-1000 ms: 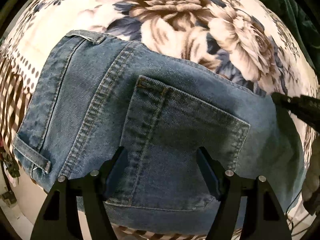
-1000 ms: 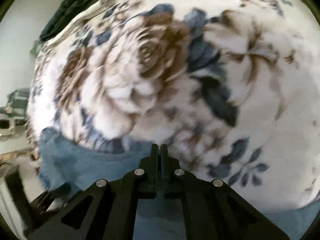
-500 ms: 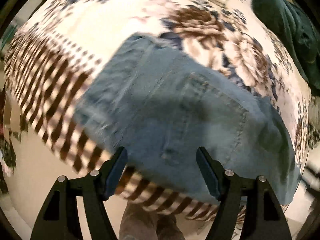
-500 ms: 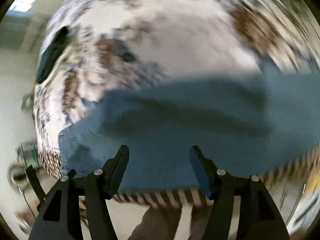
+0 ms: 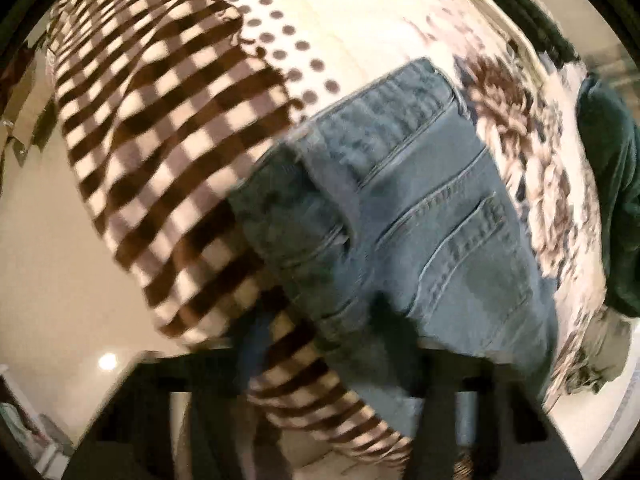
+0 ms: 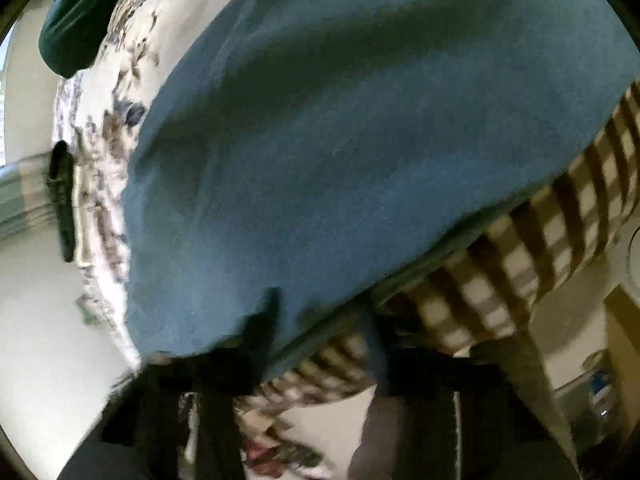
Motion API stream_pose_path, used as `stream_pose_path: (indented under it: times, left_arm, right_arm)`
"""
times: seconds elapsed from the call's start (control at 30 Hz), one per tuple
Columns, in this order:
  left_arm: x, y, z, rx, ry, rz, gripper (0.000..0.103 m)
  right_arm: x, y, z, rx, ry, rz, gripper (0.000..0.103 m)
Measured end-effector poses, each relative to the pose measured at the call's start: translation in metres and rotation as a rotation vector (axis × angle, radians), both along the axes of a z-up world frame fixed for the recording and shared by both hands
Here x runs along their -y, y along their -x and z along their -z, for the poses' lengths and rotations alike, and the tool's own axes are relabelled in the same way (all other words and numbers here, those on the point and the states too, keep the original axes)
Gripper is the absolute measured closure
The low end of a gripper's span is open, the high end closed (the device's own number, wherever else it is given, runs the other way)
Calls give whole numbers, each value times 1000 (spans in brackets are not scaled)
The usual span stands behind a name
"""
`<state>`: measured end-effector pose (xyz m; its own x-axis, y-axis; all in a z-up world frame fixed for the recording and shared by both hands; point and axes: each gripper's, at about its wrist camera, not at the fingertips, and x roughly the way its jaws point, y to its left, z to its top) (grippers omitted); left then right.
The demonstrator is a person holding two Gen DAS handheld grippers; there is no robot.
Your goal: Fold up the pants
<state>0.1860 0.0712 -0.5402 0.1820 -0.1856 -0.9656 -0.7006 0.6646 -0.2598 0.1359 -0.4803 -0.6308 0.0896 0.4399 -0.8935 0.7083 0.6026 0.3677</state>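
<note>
Where the folded jeans (image 5: 424, 216) lie, near the front edge of the bed, I see faded blue denim with a stitched back pocket and a doubled seam, the waistband end lying farthest from my left camera. My left gripper (image 5: 320, 344) has just been closing; its blurred dark fingers seem to pinch the near denim edge. My right gripper (image 6: 316, 332) has also just been closing, its fingers on the smooth, plain blue fold edge. Under the jeans, the bedspread (image 5: 168, 152) is soft cloth, brown-and-cream checks at the border, then dots, then large flowers. A dark green garment (image 5: 612, 200) lies further along the bed. Pale glossy floor (image 5: 52, 280) lies open beyond the bed's edge.
</note>
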Motion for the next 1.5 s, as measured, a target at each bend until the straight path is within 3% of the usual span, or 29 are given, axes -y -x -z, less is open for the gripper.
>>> stream_pose_path:
  times: [0.17,0.3,0.43,0.53,0.57,0.6,0.63,0.67,0.7,0.77,0.87,1.0,1.1,1.17,1.23,1.3,1.37,1.4,1.5]
  left_arm:
    - [8,3,-13,57,-58,36,87]
    - [10,9,-30,86,-76,56,87]
    - [3,14,-14,34,-50,57,86]
    - [-2,17,-13,15,-19,41,83]
    - [3,15,-23,6,-42,76,81]
    - [9,15,-35,7,-73,108,80]
    - [13,19,-46,16,-96,131,78]
    - [21,17,-57,18,-133,163,69]
    - [33,13,-71,22,-173,203,52]
    - [48,4,-84,48,-192,253,28]
    - [79,-28,-94,109,-185,347,27]
    - [120,-85,-83,150,-147,446,27]
    - [158,-126,-61,162,-136,553,27]
    - [180,-153,-37,127,-144,621,27]
    - [199,-177,-12,91,-126,675,27]
    - [208,-195,11,47,-155,715,27]
    - [207,-208,29,17,-175,726,23]
    - [204,-213,35,11,-162,719,20]
    - [192,-220,44,8,-107,686,17]
  right_arm:
    - [-12,4,-14,19,75,-52,100]
    - [-18,13,-33,45,103,-103,100]
    - [-16,14,-9,-23,47,-127,100]
    - [-2,15,0,-44,-40,-109,93]
    - [1,14,-3,-40,-49,-113,88]
    - [4,12,-8,-37,-39,-125,75]
    - [8,10,-19,-25,-14,-145,67]
    - [11,8,-26,-12,-4,-153,56]
    - [17,5,-36,4,7,-161,52]
    - [22,-4,-49,22,20,-175,52]
    - [26,-42,-65,74,-10,-178,52]
    - [16,-107,-75,147,-35,-216,52]
    - [-7,-150,-62,157,-60,-287,52]
    - [-24,-171,-44,144,-98,-345,52]
    - [-39,-181,-23,120,-97,-394,53]
    - [-43,-189,-3,96,26,-429,72]
    - [-35,-193,11,82,73,-405,89]
    - [-28,-193,17,77,60,-368,97]
    - [-12,-187,28,79,3,-273,103]
